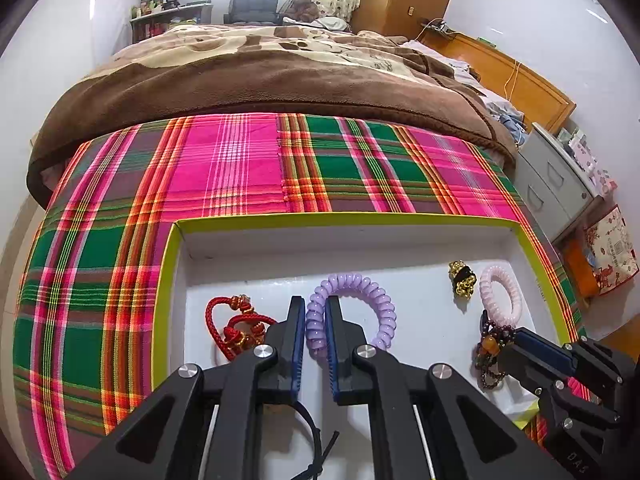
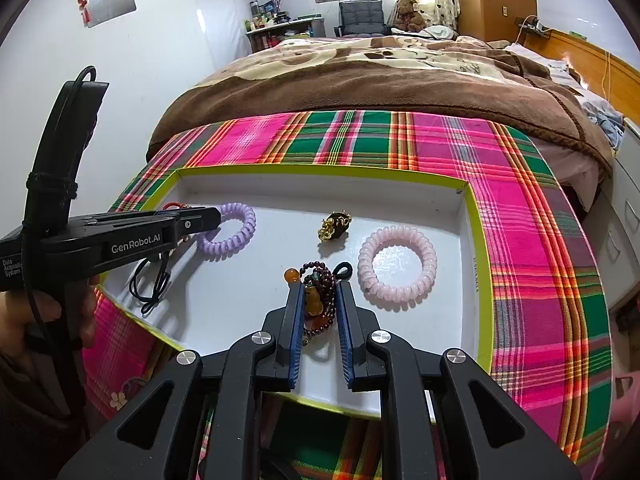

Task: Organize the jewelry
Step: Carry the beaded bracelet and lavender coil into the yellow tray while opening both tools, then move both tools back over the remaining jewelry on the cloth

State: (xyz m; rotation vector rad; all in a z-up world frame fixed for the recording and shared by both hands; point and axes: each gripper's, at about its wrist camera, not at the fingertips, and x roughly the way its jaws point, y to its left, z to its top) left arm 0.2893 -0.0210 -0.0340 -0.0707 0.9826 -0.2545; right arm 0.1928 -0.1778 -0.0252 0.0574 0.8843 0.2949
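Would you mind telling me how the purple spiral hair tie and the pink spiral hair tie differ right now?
The purple spiral hair tie is pinched in the left claw; the pink spiral hair tie lies free. Purple sits toward the tray's left, pink near its right wall. Both are coiled plastic rings.

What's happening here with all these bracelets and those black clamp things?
A person is sorting jewelry in a shallow white tray on a plaid cloth, a two-finger gripper in each hand. The left gripper is shut on the purple coil bracelet. The right gripper is closed around a dark beaded bracelet with amber beads. A pink coil bracelet, a small gold-and-black ornament and a red cord bracelet lie loose in the tray.
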